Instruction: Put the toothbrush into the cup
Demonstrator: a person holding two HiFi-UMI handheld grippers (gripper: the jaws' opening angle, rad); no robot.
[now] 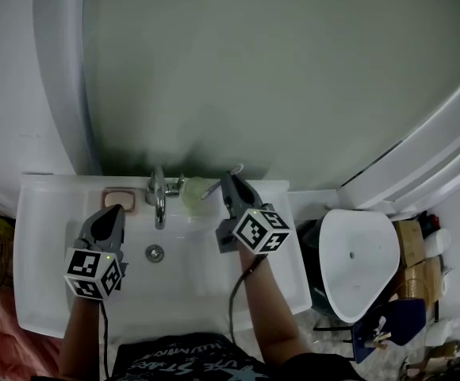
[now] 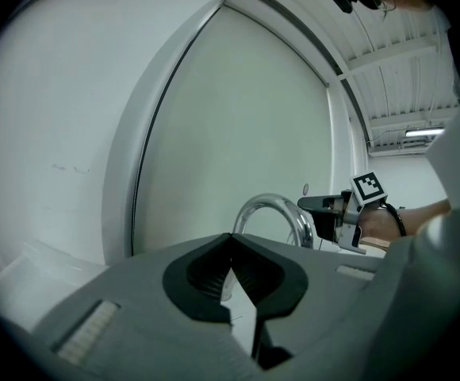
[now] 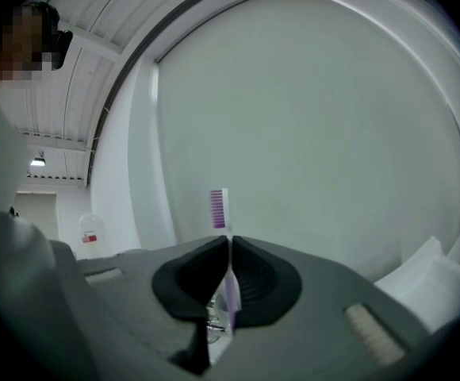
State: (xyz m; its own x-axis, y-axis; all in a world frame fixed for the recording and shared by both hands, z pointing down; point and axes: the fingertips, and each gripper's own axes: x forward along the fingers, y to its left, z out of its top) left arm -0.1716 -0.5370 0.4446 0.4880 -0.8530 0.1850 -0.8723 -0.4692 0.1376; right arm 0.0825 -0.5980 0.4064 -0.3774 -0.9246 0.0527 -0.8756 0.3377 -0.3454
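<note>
A white toothbrush with purple bristles stands clamped in my right gripper, which is shut on its handle. In the right gripper view the brush head rises above the closed jaws. A pale yellow-green cup stands on the back rim of the white sink, just right of the chrome faucet; the right gripper is beside it at its right. My left gripper is shut and empty over the sink's left side, its jaws pointing past the faucet.
A pink soap bar lies on the sink rim left of the faucet. The drain is in the basin's middle. A white toilet and floor clutter are at the right. A large curved wall panel rises behind the sink.
</note>
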